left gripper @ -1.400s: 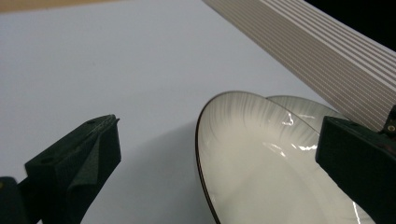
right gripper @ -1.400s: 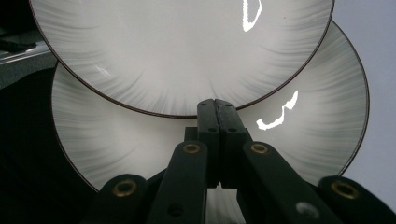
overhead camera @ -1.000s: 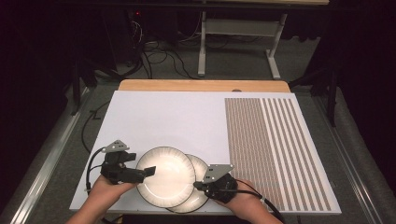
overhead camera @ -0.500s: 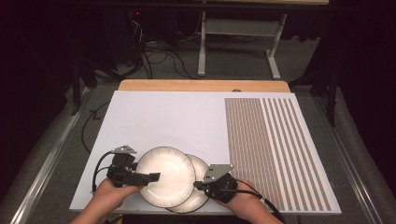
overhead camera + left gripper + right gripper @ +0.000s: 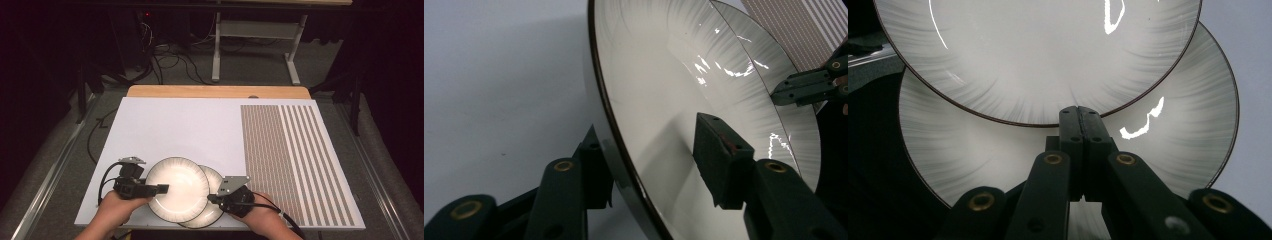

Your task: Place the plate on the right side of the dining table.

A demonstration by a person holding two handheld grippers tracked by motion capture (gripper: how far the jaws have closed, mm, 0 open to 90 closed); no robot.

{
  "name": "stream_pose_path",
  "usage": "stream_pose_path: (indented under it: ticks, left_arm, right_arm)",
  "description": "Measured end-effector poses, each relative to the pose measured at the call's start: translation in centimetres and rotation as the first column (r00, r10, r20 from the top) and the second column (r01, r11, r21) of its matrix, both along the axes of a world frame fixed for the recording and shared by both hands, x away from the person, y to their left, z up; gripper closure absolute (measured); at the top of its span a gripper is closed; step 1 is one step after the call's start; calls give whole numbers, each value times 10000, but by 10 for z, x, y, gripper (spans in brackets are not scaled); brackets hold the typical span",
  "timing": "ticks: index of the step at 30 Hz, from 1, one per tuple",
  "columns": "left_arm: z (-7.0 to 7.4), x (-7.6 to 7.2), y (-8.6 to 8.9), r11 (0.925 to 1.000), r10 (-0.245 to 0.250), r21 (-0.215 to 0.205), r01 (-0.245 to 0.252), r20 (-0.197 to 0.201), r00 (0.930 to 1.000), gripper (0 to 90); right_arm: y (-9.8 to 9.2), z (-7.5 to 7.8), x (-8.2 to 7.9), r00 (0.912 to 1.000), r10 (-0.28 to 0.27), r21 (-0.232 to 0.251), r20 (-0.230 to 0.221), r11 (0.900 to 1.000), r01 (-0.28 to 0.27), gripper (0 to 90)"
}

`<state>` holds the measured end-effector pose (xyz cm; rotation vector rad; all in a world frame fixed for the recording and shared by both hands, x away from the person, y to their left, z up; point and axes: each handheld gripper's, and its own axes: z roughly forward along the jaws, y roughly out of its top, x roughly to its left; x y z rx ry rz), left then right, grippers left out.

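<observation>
Two white plates with dark rims overlap at the table's front edge. The upper plate [image 5: 180,187] [image 5: 649,75] [image 5: 1038,45] partly covers the lower plate [image 5: 214,176] [image 5: 769,65] [image 5: 1173,135]. My left gripper [image 5: 160,189] [image 5: 656,150] straddles the upper plate's left rim, one jaw under it and one above. Its jaws have just been closing, and the upper pad still stands off the plate's surface. My right gripper [image 5: 210,198] [image 5: 1080,112] is shut with nothing between its jaws. Its tips rest over the lower plate, at the upper plate's rim.
The plates lie on a white board [image 5: 175,125] with a brown striped mat [image 5: 295,160] along its right side. A wooden strip [image 5: 215,91] runs along the back edge. Beyond it are a metal stand [image 5: 216,50] and cables on the floor.
The left gripper's jaws have narrowed around the upper plate's left rim, and its top jaw now reaches over the plate. The right gripper and both plates have stayed put.
</observation>
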<state>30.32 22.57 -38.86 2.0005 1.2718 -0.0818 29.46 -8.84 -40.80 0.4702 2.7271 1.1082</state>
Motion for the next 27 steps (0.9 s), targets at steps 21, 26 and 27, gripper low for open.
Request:
stream_pose_path:
  ticks: [21, 26, 27]
  left_arm:
    - [-2, 4, 17, 9894, 91, -1444, -163, -509, 9987, 691]
    - [0, 4, 19, 9884, 259, -1484, -306, -336, 9991, 712]
    - [0, 4, 19, 9884, 259, -1484, -306, -336, 9991, 717]
  right_arm:
    - [-1, 1, -1, 10000, -61, 135, 4, 9999, 61, 900]
    - [-5, 5, -1, 9999, -143, 305, 87, 9994, 140, 900]
    - [-5, 5, -1, 9999, -143, 305, 87, 9994, 140, 900]
